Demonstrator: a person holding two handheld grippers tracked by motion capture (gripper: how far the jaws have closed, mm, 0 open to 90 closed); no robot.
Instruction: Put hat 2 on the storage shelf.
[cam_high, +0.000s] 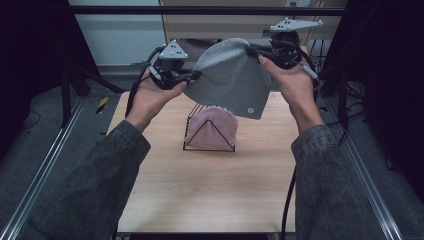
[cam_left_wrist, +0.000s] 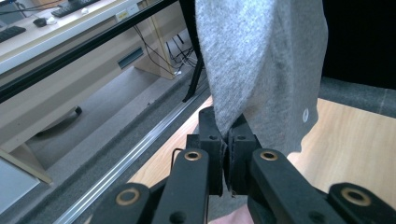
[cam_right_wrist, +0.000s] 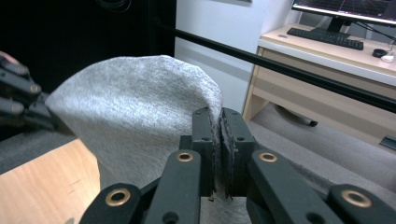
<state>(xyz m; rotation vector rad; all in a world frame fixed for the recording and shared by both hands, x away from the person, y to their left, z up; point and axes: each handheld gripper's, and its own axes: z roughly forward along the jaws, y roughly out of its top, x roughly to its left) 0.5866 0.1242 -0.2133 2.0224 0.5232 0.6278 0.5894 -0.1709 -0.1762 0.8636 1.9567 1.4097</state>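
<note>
Two tongs (cam_high: 192, 76) (cam_high: 254, 49) pinch grey hat (cam_high: 227, 80) edges, hat between.

Readable text: none in any view.
Grey cloth (cam_high: 227, 80): a small round white badge near its lower corner, below and beside the left fingers (cam_left_wrist: 212, 135) in the left gripper view; its mark is too small to read.
Strip label on the far desk edge (cam_left_wrist: 127, 11): well beyond the left fingers, print too blurred to read.
Monitor (cam_right_wrist: 348, 5): far beyond the right fingers (cam_right_wrist: 233, 135), screen content not legible.
</note>
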